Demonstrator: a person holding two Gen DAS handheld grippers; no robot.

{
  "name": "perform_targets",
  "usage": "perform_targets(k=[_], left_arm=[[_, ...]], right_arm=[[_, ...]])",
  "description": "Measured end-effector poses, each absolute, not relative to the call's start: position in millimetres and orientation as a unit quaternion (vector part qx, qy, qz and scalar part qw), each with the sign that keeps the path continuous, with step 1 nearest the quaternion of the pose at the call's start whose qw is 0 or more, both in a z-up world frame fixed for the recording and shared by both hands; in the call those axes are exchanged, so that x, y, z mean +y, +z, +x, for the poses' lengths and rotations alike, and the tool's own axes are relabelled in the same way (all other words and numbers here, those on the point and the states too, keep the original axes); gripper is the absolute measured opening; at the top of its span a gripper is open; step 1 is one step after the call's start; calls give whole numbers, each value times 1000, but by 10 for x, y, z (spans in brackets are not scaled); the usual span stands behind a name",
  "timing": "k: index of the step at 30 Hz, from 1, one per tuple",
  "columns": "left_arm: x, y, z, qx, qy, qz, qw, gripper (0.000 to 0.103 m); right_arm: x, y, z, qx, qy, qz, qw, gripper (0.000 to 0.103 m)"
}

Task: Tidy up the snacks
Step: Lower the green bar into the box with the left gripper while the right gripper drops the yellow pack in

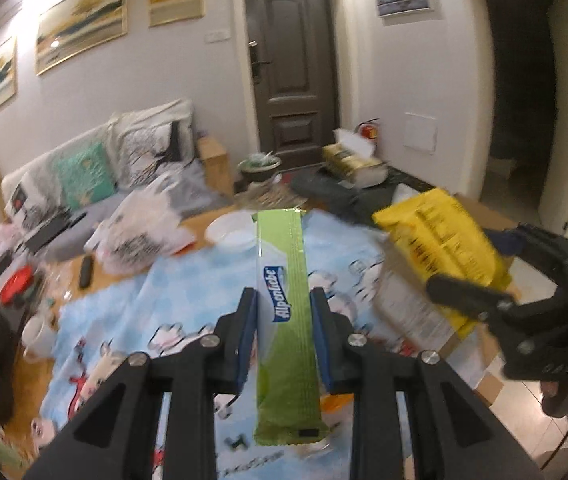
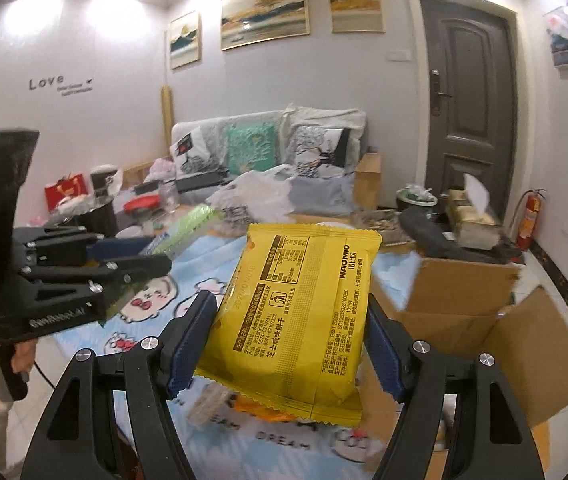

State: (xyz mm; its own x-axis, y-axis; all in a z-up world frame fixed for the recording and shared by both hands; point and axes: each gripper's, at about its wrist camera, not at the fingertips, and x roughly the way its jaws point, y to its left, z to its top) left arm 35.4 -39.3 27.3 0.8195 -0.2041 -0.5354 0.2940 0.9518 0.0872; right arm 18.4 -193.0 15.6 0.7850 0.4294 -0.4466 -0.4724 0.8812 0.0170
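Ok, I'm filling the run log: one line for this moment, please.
left claw: shut on long green Alpenliebe candy pack | right claw: shut on flat yellow snack packet | both aloft over blue cartoon cloth

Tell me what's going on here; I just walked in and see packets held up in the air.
A person is sorting snacks with a handheld gripper in each hand. The left gripper is shut on a long green Alpenliebe pack, and the right gripper is shut on a yellow snack packet. Both are lifted above the blue cartoon cloth. An open cardboard box stands to the right; neither snack is in it yet.
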Motion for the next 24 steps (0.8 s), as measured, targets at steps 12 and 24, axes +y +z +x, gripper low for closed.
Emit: perform_targets(k=[12, 24], left_arm=[[-1901, 313, 800, 300, -244, 133, 913, 24], [-2561, -173, 1351, 381, -264, 150, 873, 24]], right_arm=[[-2971, -4, 362, 243, 164, -8, 956, 68], [-3395, -398, 722, 302, 139, -20, 943, 42]])
